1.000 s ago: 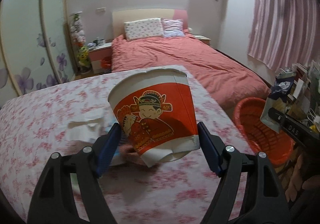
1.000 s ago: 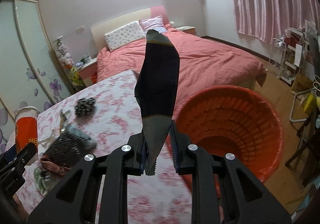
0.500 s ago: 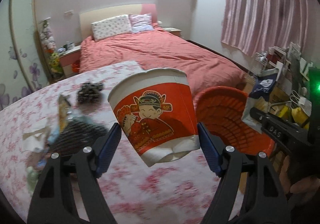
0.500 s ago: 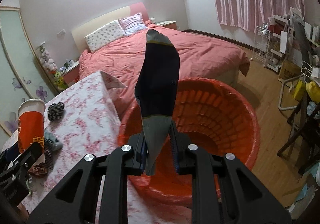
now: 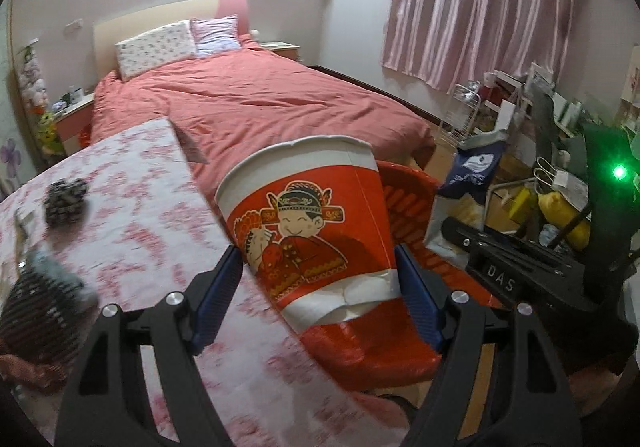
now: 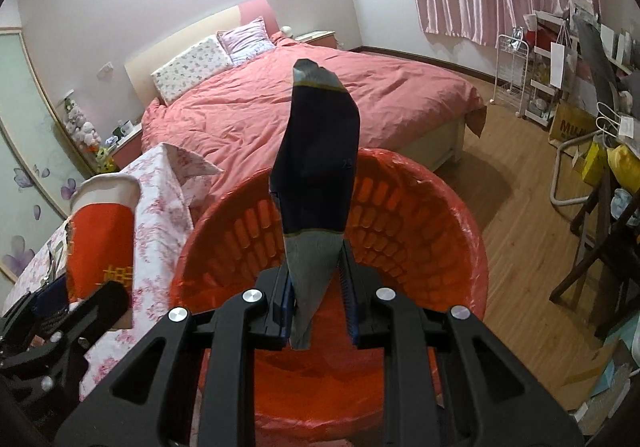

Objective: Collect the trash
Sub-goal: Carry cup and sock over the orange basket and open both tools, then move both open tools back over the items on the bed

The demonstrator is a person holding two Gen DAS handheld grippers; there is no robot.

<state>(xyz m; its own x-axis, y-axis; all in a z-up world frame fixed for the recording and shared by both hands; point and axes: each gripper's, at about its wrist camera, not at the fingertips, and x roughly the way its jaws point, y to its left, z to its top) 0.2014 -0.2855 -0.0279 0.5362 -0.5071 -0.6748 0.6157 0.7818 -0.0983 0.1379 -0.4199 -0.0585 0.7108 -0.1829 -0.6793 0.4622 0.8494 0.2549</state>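
My left gripper (image 5: 318,297) is shut on a red and white paper noodle cup (image 5: 308,223) with a cartoon figure, held over the table edge beside the orange trash basket (image 5: 404,207). The cup also shows in the right wrist view (image 6: 102,231). My right gripper (image 6: 316,299) is shut on a dark blue and silver snack wrapper (image 6: 318,183), held upright above the orange basket (image 6: 448,247). The wrapper also shows in the left wrist view (image 5: 476,167).
A table with a pink floral cloth (image 5: 132,215) holds a dark crumpled ball (image 5: 64,199) and a dark net-like bundle (image 5: 40,307). A bed with a pink cover (image 5: 260,107) lies behind. Cluttered shelves and a chair (image 6: 592,207) stand at the right.
Both grippers moved right, off the table toward the basket. The wrapper now hangs over the basket's opening, and the cup has reached the table edge next to it.
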